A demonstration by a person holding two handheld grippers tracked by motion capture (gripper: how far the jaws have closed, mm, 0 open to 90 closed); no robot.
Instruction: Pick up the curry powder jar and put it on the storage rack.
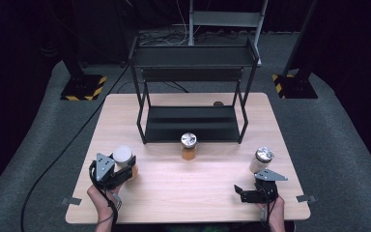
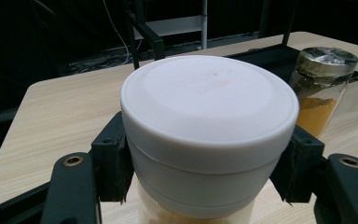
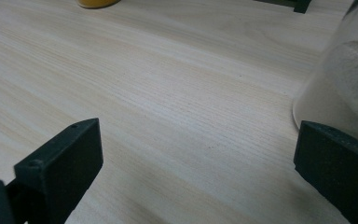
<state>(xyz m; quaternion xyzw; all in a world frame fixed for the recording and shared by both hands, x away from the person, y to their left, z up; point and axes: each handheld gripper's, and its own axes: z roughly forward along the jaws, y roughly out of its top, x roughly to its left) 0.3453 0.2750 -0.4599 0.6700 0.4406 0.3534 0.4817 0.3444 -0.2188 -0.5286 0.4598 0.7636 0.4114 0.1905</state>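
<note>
Listing one white-lidded jar (image 2: 209, 135), clamped in the left hand-held gripper (image 1: 118, 170) at the near left of the worktop (image 1: 174, 193). Lid: broad, round, matt white, with a shallow raised rim and a stepped skirt; faint embossing on top, too soft to read. Body: clear, with a pale yellowish fill just showing below the lid in the left gripper view, orange-tinted from the high view. Grip: both black pads press on opposite sides of the lid's skirt, jaws closed on it. Whether the jar's base rests on the worktop cannot be told.

Second item: silver-capped jar (image 1: 189, 146), orange powder inside, standing upright at mid-worktop, just in front of the black two-tier rack (image 1: 193, 87); it shows past the white lid in the left gripper view (image 2: 323, 88).

Third item: metal-capped jar (image 1: 261, 160) with whitish contents, upright at the right, just beyond the right hand-held gripper (image 1: 245, 192). That gripper lies low at the near right edge, jaws spread wide with bare wood between them; the jar's clear wall (image 3: 340, 88) stands beside its right pad.
</note>
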